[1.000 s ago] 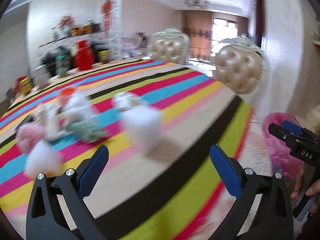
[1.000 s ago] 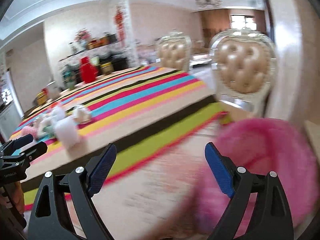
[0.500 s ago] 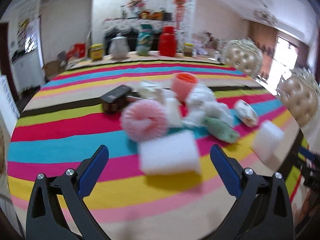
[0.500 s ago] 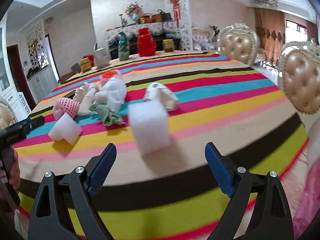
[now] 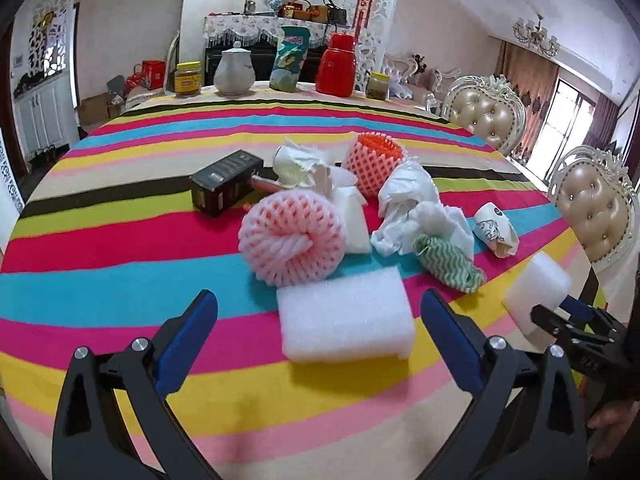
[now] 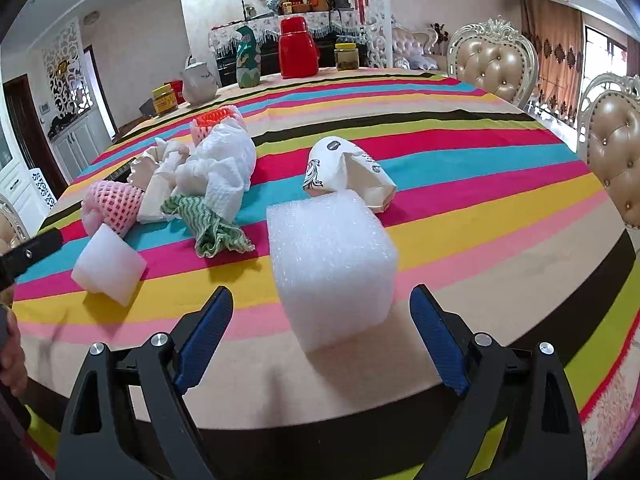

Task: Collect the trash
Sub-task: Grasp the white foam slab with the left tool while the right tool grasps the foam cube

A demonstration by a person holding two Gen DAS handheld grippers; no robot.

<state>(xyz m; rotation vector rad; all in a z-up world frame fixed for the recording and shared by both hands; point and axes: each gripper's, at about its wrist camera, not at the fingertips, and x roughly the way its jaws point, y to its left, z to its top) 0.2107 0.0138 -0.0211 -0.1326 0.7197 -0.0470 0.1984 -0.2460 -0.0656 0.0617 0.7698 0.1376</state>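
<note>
A heap of trash lies on the striped tablecloth (image 5: 100, 248). It holds a pink foam net (image 5: 292, 236), an orange net (image 5: 374, 160), a black box (image 5: 226, 188), crumpled white paper (image 5: 408, 196), a green cloth (image 5: 448, 268) and a crushed paper cup (image 5: 496, 230). My left gripper (image 5: 320, 320) is open, its fingers either side of a flat white foam block (image 5: 346, 316) without touching it. My right gripper (image 6: 322, 312) is open just short of a white foam cube (image 6: 332, 256), with the paper cup (image 6: 348, 176) behind it. The flat block (image 6: 108, 264) shows at the left.
At the table's far edge stand a red thermos (image 5: 336, 66), a green vase (image 5: 288, 60), a white teapot (image 5: 234, 70) and two jars (image 5: 188, 80). Padded chairs (image 5: 486, 114) line the right side. The table's near edge (image 6: 360, 432) runs under my right gripper.
Both views swung left, away from the chairs, the floor and a pink bag, onto the trash pile. Each gripper now faces a foam piece up close. Both jaws stayed open.
</note>
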